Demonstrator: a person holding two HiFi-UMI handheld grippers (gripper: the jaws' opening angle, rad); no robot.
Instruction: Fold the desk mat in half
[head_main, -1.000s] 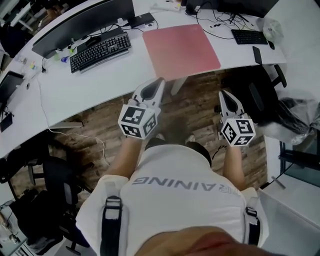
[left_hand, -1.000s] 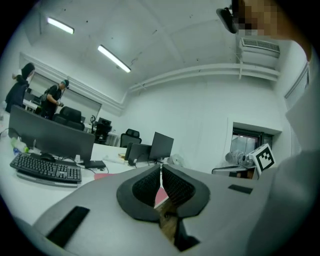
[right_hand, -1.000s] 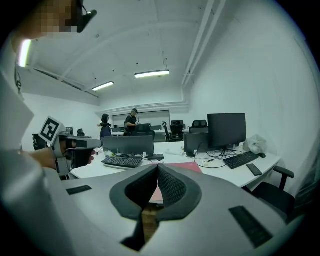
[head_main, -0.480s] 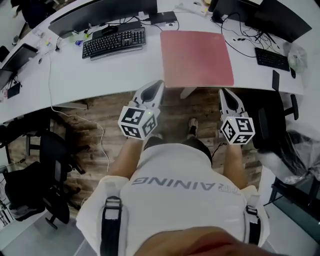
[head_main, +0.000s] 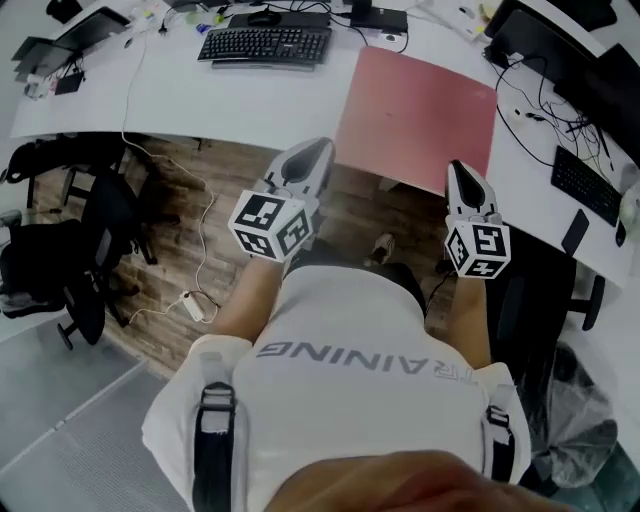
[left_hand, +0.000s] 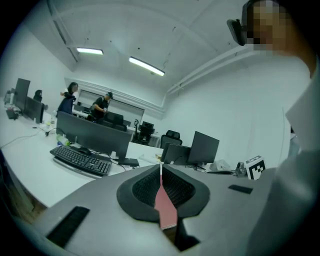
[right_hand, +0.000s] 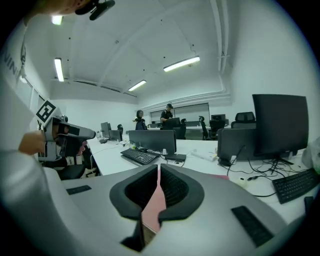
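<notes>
My left tongs and right tongs are pressed together, short of the counter. The mat lies flat at its near edge.

The desk mat lies flat on the desk, ahead of both grippers' fingertips. The left gripper sits just left of its near corner, the right gripper at its near edge. A keyboard lies beyond the left fingertips, further left.
</notes>
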